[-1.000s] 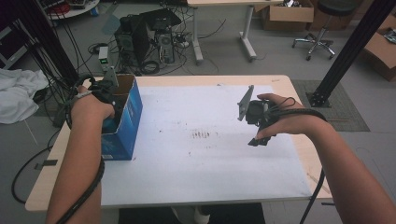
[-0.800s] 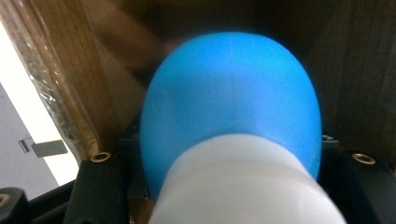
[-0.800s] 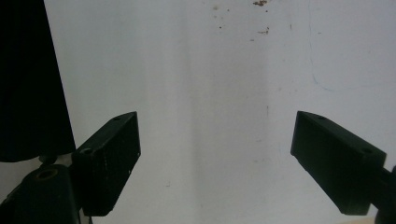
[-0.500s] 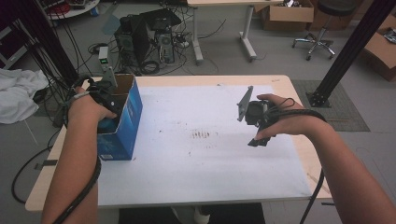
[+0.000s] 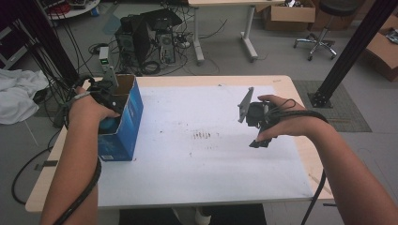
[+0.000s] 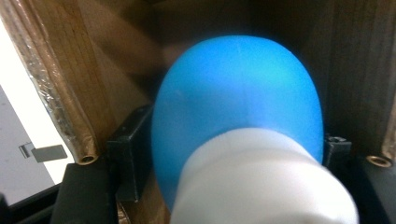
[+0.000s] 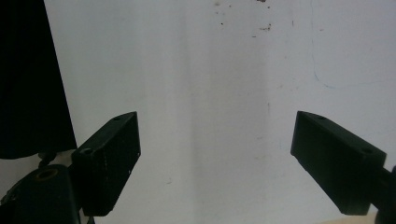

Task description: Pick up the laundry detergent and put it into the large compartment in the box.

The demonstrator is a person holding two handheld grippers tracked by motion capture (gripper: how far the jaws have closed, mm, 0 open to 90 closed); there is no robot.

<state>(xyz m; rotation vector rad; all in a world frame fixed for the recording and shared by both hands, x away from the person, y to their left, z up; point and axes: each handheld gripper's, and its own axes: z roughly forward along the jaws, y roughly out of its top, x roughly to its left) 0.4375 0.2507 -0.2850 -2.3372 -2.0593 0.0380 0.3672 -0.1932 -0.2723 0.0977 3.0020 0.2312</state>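
While the white, speckled tabletop [image 5: 197, 154] sits among floor cables, a computer tower [image 5: 133, 37] and an office chair [image 5: 324, 23], the left tongs [image 6: 233, 154] reach into the blue box [image 5: 124, 122] at its left edge, pinching a blue-and-white object [image 6: 238, 121]. The right tongs [image 7: 215, 158] hover spread over bare surface. Compared with a second earlier, neither hand has visibly shifted.

Beyond the table [image 5: 281, 84] sit computer towers [image 5: 150, 35], tangled cables [image 5: 150, 65], cardboard boxes [image 5: 286, 11], an office chair [image 5: 324, 23] and white cloth [image 5: 19, 96].
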